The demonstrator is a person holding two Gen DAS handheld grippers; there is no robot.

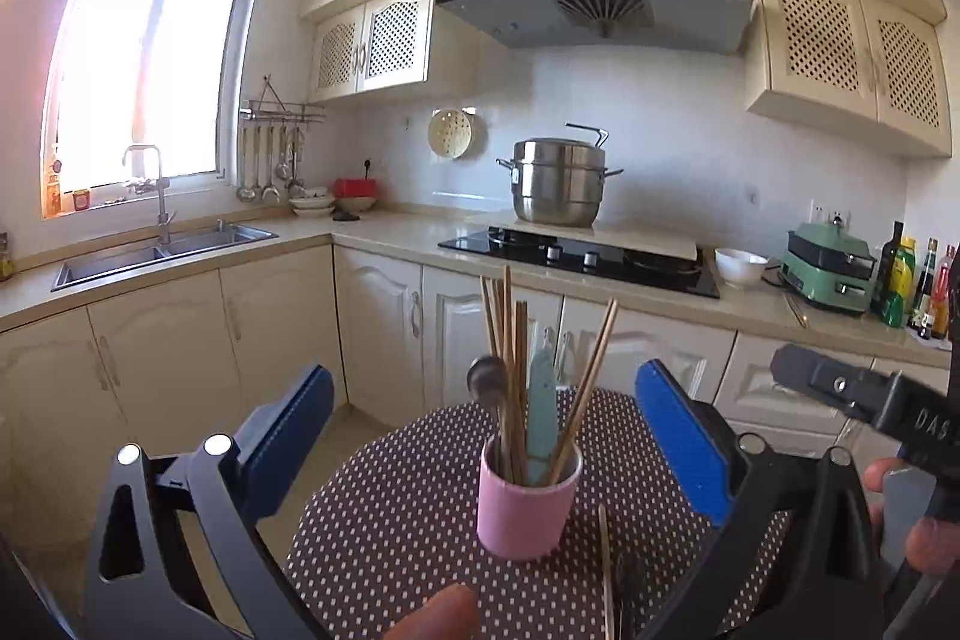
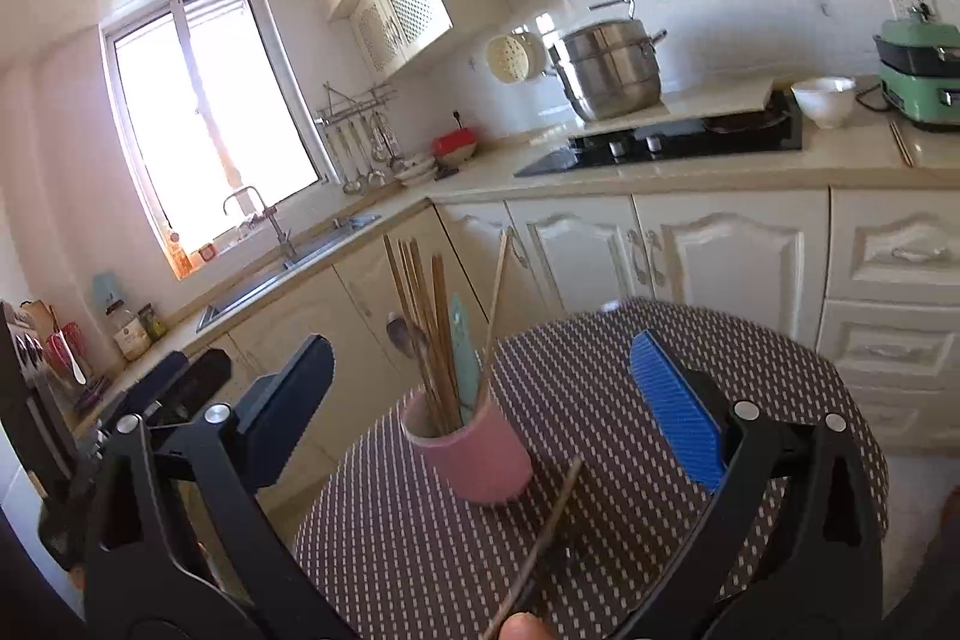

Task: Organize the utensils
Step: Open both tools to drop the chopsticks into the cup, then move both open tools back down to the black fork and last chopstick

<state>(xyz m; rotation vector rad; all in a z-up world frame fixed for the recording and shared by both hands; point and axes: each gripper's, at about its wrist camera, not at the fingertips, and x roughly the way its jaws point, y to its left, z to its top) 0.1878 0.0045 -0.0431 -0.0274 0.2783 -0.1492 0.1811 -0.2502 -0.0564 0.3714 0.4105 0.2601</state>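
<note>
Both grippers hang wide open over a pink cup [image 1: 528, 505] of utensils on a dotted round table [image 1: 396, 508].

Chopsticks [image 1: 510, 340], a spoon [image 1: 487, 381] and a pale green handle stand in the cup; the left gripper [image 1: 486, 436] and right gripper [image 2: 480, 400] grip nothing, and one loose chopstick [image 2: 549, 526] lies beside the cup.

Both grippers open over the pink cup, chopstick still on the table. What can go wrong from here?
1. The pink cup is already crowded with tall chopsticks leaning outward; a nudge from either gripper could tip it.
2. The loose chopstick lies flat on the dotted tablecloth, thin and low, so the open right gripper may slip off or roll it.
3. The left gripper hangs close by; the two could collide at the cup.
</note>
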